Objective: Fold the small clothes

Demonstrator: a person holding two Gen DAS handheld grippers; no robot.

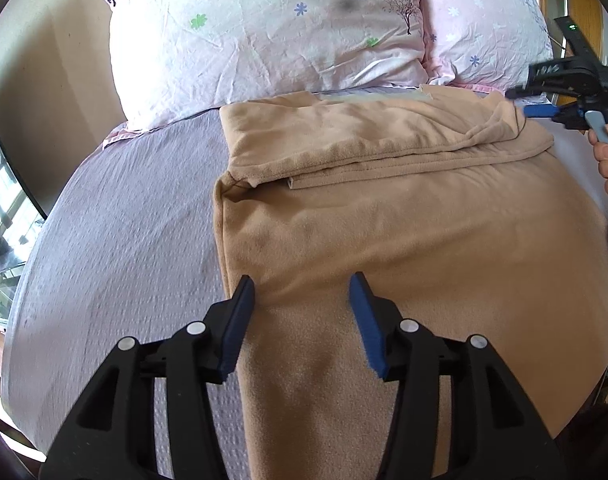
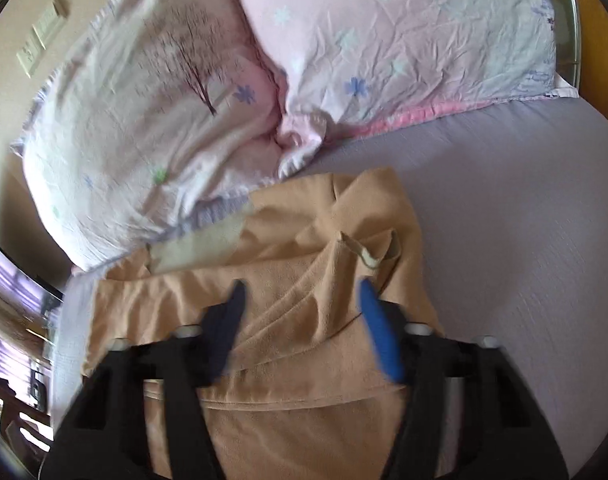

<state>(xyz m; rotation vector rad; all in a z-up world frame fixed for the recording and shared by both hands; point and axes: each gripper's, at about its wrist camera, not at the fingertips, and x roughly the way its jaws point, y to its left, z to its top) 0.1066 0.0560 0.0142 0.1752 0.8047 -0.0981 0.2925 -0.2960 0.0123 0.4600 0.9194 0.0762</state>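
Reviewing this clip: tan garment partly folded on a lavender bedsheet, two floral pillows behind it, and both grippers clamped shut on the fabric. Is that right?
Not quite. Both grippers are open, not clamped: the left gripper in the left wrist view and the right gripper in the right wrist view show spread fingers over the tan garment. The lavender bedsheet and the two floral pillows are as stated.

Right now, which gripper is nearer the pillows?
Right. The right gripper hangs over the garment's bunched far edge beside the pillows; the left gripper is over its near part.
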